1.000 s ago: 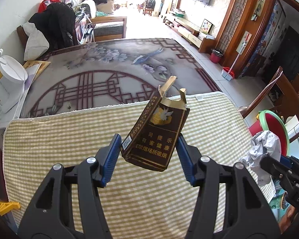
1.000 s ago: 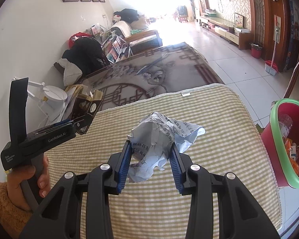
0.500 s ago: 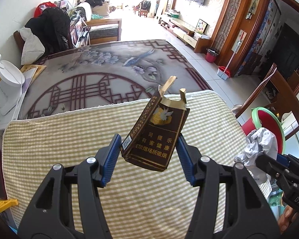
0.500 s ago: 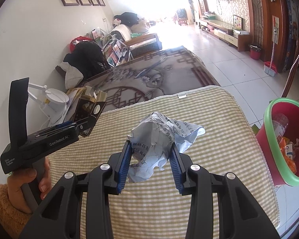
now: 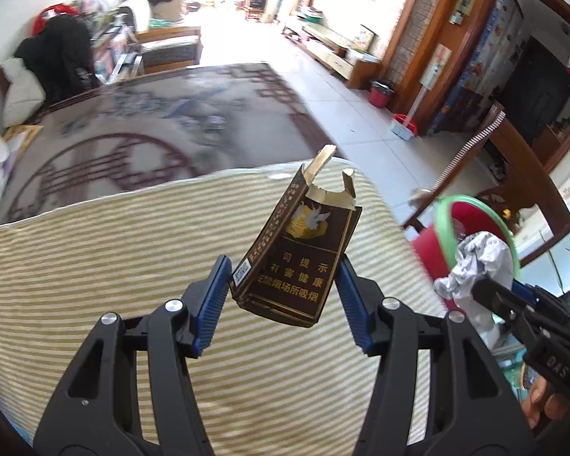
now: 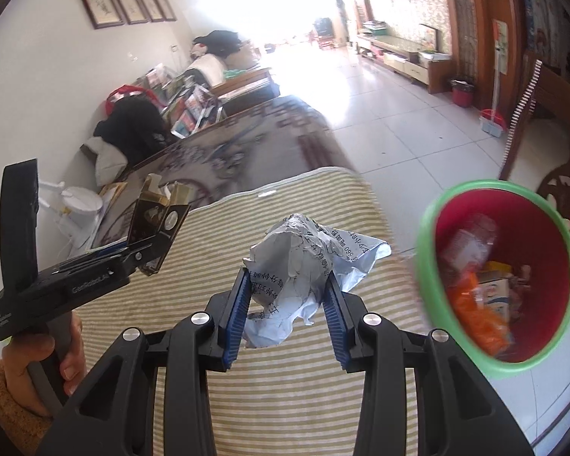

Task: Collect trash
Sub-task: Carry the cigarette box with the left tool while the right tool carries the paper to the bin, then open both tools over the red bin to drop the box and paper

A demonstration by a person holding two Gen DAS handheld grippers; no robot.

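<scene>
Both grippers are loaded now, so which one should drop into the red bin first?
Right. The right gripper, shut on the crumpled paper, sits beside the open red bin. The left gripper, shut on the cigarette pack, is farther from the bin, with the right gripper between them.

In the left wrist view the rug (image 5: 163,129) and the furniture behind it are smeared by motion blur, so the pattern cannot be read. The red bin (image 5: 433,250) is partly covered by the crumpled paper (image 5: 478,262) and by the right gripper (image 5: 486,288), and its inside is not visible there. In the right wrist view the bin's rim (image 6: 429,228) is blurred, and the items inside are too unclear to name. The cigarette pack (image 6: 152,224) is partly hidden behind the left gripper (image 6: 144,254). The striped surface (image 6: 304,399) is cut off by the lower edge.
</scene>
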